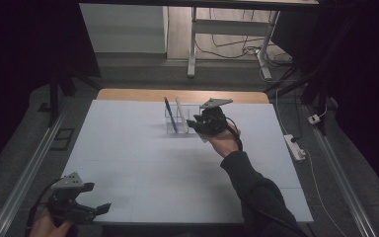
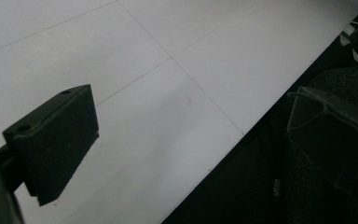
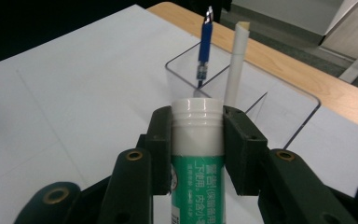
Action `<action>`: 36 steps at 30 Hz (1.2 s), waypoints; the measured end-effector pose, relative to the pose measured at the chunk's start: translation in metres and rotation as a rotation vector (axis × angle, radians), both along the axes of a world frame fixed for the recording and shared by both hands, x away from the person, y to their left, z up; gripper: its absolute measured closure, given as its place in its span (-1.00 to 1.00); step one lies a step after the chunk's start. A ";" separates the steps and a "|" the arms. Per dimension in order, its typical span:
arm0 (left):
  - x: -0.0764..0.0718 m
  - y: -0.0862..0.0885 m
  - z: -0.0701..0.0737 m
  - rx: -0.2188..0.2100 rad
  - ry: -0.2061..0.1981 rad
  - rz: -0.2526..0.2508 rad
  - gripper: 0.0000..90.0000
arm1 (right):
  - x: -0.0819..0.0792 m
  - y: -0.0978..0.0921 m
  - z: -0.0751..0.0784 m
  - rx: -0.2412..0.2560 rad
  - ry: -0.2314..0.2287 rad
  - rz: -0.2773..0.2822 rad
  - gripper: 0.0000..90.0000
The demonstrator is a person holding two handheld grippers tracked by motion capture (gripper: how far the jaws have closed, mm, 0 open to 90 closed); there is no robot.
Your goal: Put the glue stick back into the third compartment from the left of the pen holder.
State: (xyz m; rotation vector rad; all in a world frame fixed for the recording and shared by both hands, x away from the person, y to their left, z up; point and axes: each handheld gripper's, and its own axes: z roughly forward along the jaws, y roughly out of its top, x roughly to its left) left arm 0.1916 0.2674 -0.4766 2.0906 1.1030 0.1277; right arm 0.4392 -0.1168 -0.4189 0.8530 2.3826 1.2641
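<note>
Left gripper [image 1: 90, 210]: I had it idle at the table's near left corner, well apart from the holder. Its jaws stood wide apart with nothing between them; in the left gripper view one black pad [image 2: 56, 140] hung over bare white table [image 2: 168, 102].

Right gripper [image 3: 198, 154]: I had it just on the near side of the holder, jaws clamped onto the glue stick from both sides. In the high view it sat beside the holder's right end [image 1: 205, 123].

Glue stick [image 3: 197, 140]: it stood upright between the pads, held below its white threaded neck, green label underneath, top just short of the holder's near wall. I judged it light and stiff, a hard plastic tube that would not crush, but smooth and round, so it could twist or slide if the grip was slack. I reckoned the labelled barrel just under the neck was the right place to hold, square across it.

Holder [image 3: 242, 93]: clear, with thin walls and an inner divider. I judged it light enough to shift if the tube knocked its rim.

Blue pen [image 3: 205, 42]: it leaned in the holder's far left compartment.

White stick [image 3: 237, 60]: it stood in the holder to the right of the pen; I could not tell which compartment.
</note>
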 end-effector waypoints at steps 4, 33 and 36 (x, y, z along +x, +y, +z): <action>0.000 0.000 0.000 0.002 0.000 -0.002 -0.95 | 0.005 0.002 0.000 0.002 -0.019 -0.008 0.44; 0.000 0.001 0.000 -0.006 0.001 -0.007 -0.95 | 0.061 0.016 0.004 0.087 -0.057 -0.117 0.44; 0.000 0.001 0.000 -0.009 0.003 -0.006 -0.95 | 0.066 0.018 0.004 0.098 -0.059 -0.128 0.44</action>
